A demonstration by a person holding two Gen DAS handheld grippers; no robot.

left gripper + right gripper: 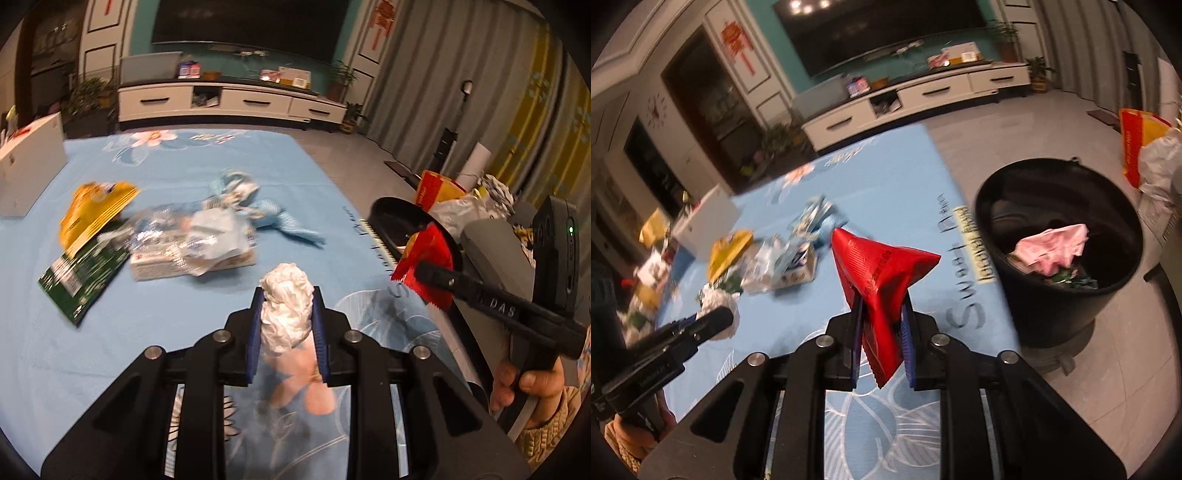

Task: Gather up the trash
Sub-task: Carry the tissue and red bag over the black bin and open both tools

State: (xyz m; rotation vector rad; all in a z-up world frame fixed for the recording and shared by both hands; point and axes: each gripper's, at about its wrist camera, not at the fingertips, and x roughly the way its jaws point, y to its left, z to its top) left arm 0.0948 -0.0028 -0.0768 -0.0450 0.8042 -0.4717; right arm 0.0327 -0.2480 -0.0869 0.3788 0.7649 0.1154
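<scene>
My left gripper (287, 295) is shut on a crumpled white tissue wad (286, 308) and holds it above the blue floral cloth (166, 325). My right gripper (882, 310) is shut on a red snack wrapper (881, 273), above the cloth's right edge and left of the black bin (1060, 306). The bin holds pink paper (1052, 249) and other scraps. The wrapper (424, 266) and bin (391, 218) also show in the left wrist view. More trash lies mid-cloth: a yellow packet (96, 214), a green packet (79, 280), a small box under clear plastic (192, 251) and a blue wrapper (255, 206).
A white box (29, 166) stands at the cloth's left edge. Red and yellow bags (439, 188) and a grey seat (495, 251) stand right of the bin. A white TV cabinet (229, 99) lines the far wall. Tiled floor (997, 147) lies past the cloth.
</scene>
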